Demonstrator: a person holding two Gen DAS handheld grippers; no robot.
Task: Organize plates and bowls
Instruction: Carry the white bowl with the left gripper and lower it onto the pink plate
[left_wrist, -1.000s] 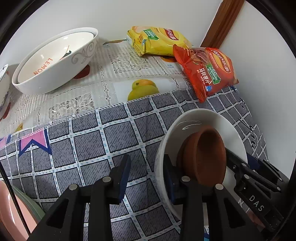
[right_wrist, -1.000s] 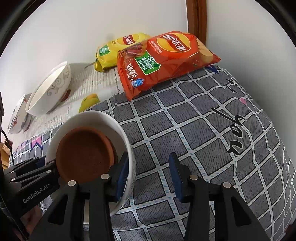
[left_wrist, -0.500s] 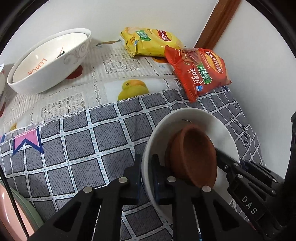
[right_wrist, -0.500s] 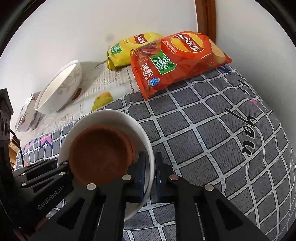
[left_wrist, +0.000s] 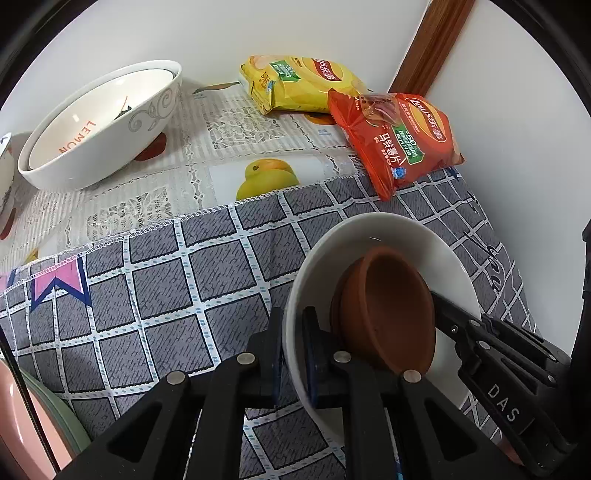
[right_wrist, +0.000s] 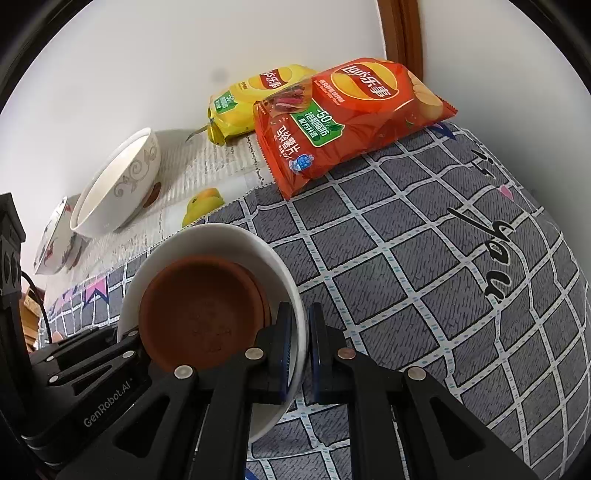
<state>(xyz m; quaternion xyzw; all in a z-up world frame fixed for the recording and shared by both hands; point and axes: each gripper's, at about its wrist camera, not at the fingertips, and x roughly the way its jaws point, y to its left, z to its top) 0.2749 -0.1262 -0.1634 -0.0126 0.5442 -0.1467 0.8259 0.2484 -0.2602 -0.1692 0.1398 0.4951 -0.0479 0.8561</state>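
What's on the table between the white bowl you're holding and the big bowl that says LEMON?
Nothing stands there: between the white bowl and the LEMON bowl the left wrist view shows only bare tablecloth.

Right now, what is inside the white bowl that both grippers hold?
Inside the white bowl lie brown clay saucers, nested, at least two by their rims. The bowl's bottom under them is covered, so anything beneath cannot be seen.

Both grippers angle steeply downward, facing each other. The left gripper (left_wrist: 293, 354) has its jaws clamped on something thin. The right gripper (right_wrist: 299, 350), opposite, is pinched likewise.
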